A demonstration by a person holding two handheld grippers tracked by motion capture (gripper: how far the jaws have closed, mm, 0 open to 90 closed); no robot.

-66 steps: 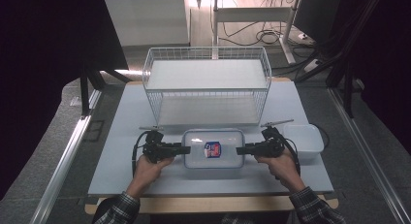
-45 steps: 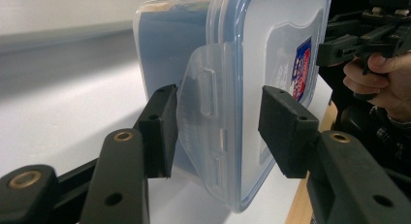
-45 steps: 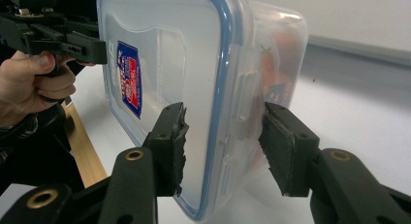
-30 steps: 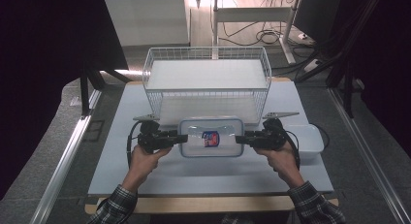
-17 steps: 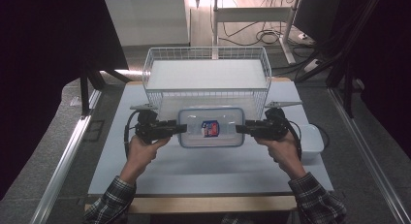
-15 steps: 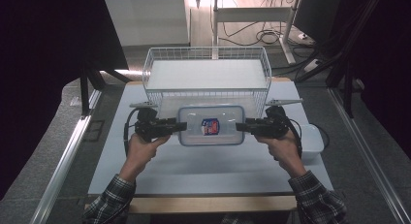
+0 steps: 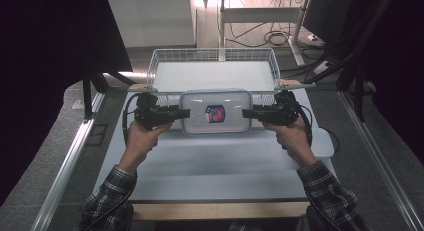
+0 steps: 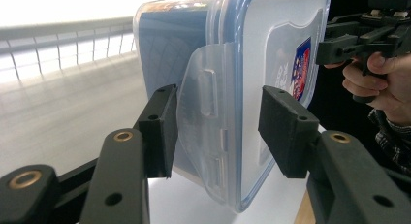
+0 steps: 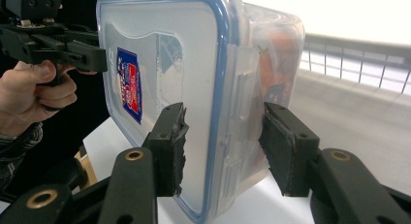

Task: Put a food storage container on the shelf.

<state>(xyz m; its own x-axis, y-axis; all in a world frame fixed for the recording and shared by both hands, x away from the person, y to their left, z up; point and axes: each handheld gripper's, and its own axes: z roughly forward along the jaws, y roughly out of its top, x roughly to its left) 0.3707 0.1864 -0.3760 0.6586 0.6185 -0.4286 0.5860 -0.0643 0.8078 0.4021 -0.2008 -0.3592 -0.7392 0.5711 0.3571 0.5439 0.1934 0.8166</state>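
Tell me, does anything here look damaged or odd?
Yes, two small things. On the right gripper, the pad pressed against the lid of the clear plastic box has a ragged, torn edge. And at the left gripper, the box's side latch flap sticks out instead of lying snapped flat.

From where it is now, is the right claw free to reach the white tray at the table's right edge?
Probably not yet: the right claw is clamped on the lidded container, shared with the left claw. Nothing blocks the white tray itself.
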